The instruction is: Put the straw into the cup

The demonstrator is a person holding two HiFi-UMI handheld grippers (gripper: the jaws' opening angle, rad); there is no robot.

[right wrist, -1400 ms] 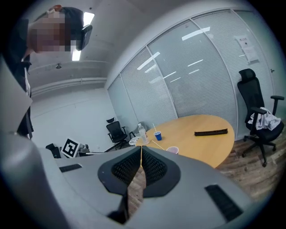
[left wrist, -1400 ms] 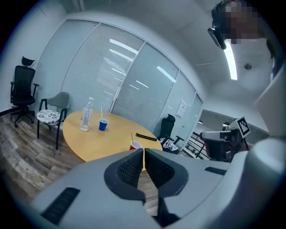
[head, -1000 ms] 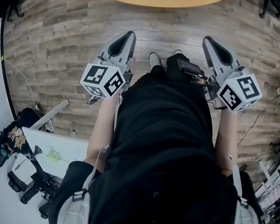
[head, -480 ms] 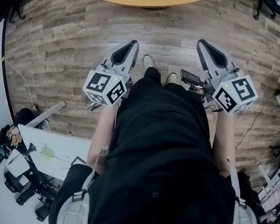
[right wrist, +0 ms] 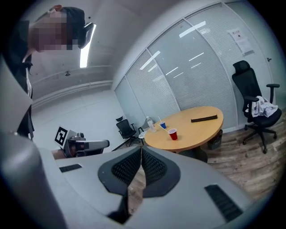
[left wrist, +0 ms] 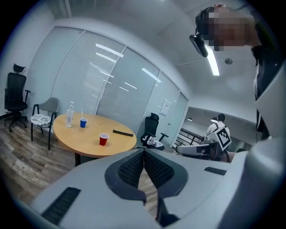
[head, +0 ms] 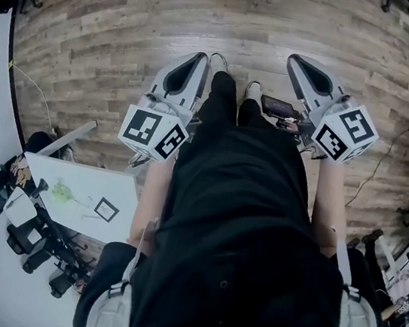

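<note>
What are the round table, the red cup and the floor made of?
The round table looks like wood or a wood-look top: tan, smooth, matte. The red cup is likely plastic: bright, even red, though too small to be sure. The floor is wood-look planks, with grain and seams showing.

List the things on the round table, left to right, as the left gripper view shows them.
Clear bottle → blue cup → red cup → flat black bar. The thin straw overlaps the red cup's left edge, so it is left out of the order.
</note>
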